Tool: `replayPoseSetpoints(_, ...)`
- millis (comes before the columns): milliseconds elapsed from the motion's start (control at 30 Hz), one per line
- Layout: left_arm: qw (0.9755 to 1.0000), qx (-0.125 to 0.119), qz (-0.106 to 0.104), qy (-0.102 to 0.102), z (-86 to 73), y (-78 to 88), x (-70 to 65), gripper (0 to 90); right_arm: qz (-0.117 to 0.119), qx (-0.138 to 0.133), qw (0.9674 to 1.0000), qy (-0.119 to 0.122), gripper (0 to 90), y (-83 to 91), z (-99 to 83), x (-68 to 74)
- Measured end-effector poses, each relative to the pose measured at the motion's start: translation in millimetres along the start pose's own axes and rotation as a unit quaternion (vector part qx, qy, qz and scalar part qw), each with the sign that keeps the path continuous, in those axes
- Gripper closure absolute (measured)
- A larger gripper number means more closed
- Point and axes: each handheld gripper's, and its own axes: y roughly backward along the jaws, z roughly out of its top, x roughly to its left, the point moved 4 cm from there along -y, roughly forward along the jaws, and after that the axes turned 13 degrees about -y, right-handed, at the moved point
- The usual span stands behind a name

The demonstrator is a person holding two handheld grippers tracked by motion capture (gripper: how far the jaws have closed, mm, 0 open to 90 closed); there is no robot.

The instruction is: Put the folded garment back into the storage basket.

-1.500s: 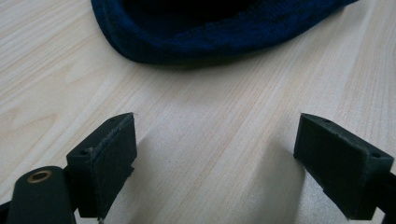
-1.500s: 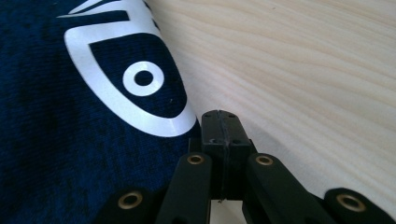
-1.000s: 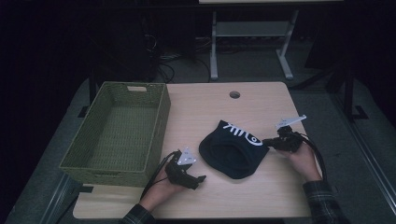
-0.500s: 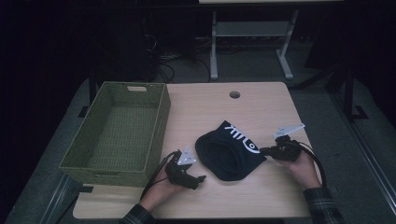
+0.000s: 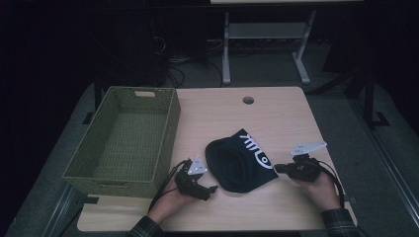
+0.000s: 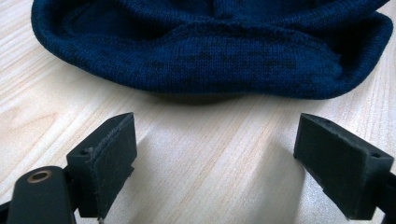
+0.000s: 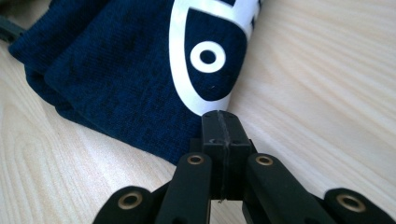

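A dark blue knit hat (image 5: 237,165) with a white fish print lies on the light wood table (image 5: 281,123), toward its front. My right gripper (image 5: 277,170) is at the hat's right corner, shut, with the tips pinching the fabric edge just below the print (image 7: 205,56). In the right gripper view the jaws (image 7: 222,122) meet over that edge of the hat (image 7: 116,70). My left gripper (image 5: 211,189) rests on the table at the hat's left side, open. In the left gripper view the hat's rolled brim (image 6: 210,56) lies just ahead of the left gripper (image 6: 215,135), apart from both pads.
A green woven basket (image 5: 170,123), empty, stands on the table's left half, close behind my left hand. A round cable hole (image 5: 248,100) sits near the far edge. Bare wood stretches behind the hat and to its right.
My right gripper has moved toward the table's front edge with the hat's corner, and the hat has shifted and turned with it. The left gripper has stayed put.
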Motion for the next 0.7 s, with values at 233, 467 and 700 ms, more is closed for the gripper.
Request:
replayPoseSetpoints(233,1.0,0.0,0.0,0.0,0.0,0.0,-0.1,12.2,-0.026,-0.03,0.9991,-0.014,84.3,13.3,-10.7,-6.2)
replayPoseSetpoints(467,1.0,0.0,-0.001,0.0,0.0,0.0,-0.1,12.3,-0.065,-0.048,0.9965,-0.023,55.1,20.5,-27.7,-11.1)
replayPoseSetpoints(700,1.0,0.001,-0.001,0.0,0.0,0.2,0.0,12.2,-0.099,-0.052,0.9931,-0.035,32.2,20.5,-45.4,-17.2)
